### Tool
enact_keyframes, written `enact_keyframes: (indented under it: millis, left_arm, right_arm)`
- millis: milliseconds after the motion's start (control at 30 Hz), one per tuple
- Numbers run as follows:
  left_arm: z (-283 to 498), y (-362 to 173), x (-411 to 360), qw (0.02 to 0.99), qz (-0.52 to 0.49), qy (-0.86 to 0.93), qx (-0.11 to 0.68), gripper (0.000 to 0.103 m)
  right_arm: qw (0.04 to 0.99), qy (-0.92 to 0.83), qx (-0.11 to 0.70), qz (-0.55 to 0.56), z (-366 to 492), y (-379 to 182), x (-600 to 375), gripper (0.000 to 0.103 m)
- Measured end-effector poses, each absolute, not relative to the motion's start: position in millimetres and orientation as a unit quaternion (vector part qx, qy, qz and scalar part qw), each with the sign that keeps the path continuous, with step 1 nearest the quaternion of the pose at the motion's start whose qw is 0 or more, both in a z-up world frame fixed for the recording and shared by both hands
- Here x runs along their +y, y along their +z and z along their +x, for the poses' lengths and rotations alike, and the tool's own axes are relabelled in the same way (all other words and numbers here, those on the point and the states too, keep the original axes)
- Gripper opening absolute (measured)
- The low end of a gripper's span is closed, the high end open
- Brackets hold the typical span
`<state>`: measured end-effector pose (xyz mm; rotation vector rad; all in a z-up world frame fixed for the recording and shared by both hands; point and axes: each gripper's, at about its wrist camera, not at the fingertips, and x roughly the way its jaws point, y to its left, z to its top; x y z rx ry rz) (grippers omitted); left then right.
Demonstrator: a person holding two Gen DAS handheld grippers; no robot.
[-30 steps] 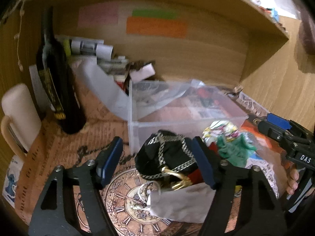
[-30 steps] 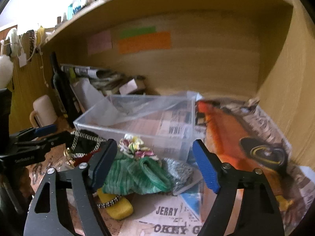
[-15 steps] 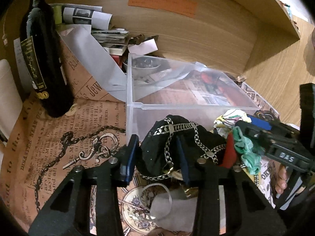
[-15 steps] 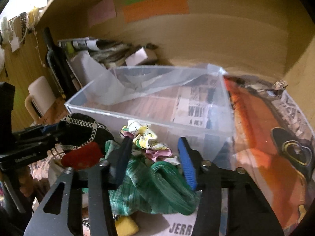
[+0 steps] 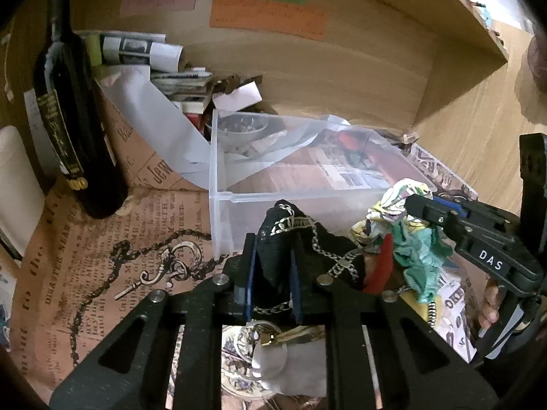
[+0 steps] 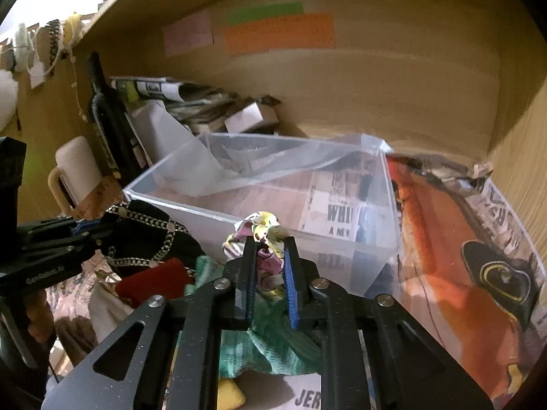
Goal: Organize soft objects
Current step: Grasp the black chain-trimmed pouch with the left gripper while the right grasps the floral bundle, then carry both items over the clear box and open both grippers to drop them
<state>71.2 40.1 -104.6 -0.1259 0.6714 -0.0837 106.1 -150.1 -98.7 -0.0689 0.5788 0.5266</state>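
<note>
**Both grippers clamped on soft items in front of the clear box**

Nearest the left wrist camera, the left gripper point(image 5: 271, 273) has its jaws clenched on a black fabric pouch trimmed with silver chain point(image 5: 287, 239), pinching a fold of the cloth between the blue pads. Under it lie a gold clasp point(image 5: 283, 336) and a white paper slip point(image 5: 294, 372) on the printed paper covering the desk point(image 5: 102, 266).

Nearest the right wrist camera, the right gripper point(image 6: 270, 280) is closed tight on a floral yellow-and-pink fabric scrunchie point(image 6: 265, 235), whose ruffled top bulges out above the fingertips. Just below and in front of it sits a crumpled green knitted cloth point(image 6: 273, 348), with a yellow soft block point(image 6: 230, 398) partly showing under that. A red fabric piece point(image 6: 154, 280) lies between the green cloth and the black pouch.

Directly behind both items stands a clear rectangular plastic storage box point(image 5: 218, 177), open on top, with a loose transparent plastic sheet point(image 6: 273, 167) draped across it. To its left a dark glass wine bottle point(image 5: 75, 130) stands upright, beside a cream mug point(image 6: 73, 171). Farther back, rolled newspapers point(image 5: 136, 48) rest against the wooden rear wall, which carries pink, green and orange paper notes point(image 5: 266, 15).
</note>
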Motion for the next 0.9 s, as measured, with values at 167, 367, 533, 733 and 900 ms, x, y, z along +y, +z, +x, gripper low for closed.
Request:
enact_keyframes:
  millis: [167,367,533,733,900]
  left_arm:
    - [62,-91,37,0.950,-0.050,-0.034,0.305,0.014]
    - [56,-69,36,0.959,-0.048,-0.036,0.278,0.013]
    - [57,-49,35,0.966,-0.045,-0.037,0.253,0.013]
    - [67,-26,34,0.973,-0.035,-0.032,0.227,0.013]
    - [85,-12,36,0.976,-0.037,-0.028,0.214,0.013]
  right_arm:
    - [0.930,0.261,0.258,-0.024,99,-85,-155,0.013]
    - [0.939,0.259,0.225,-0.014,92,-67,-161,0.013]
    - [0.944,0.256,0.206,-0.003,90,-54,-165,0.013]
    - [0.951,0.250,0.181,0.000,90,-39,-169,0.013]
    - [0.955,0.244,0.169,-0.001,101,-31,-169,0.013]
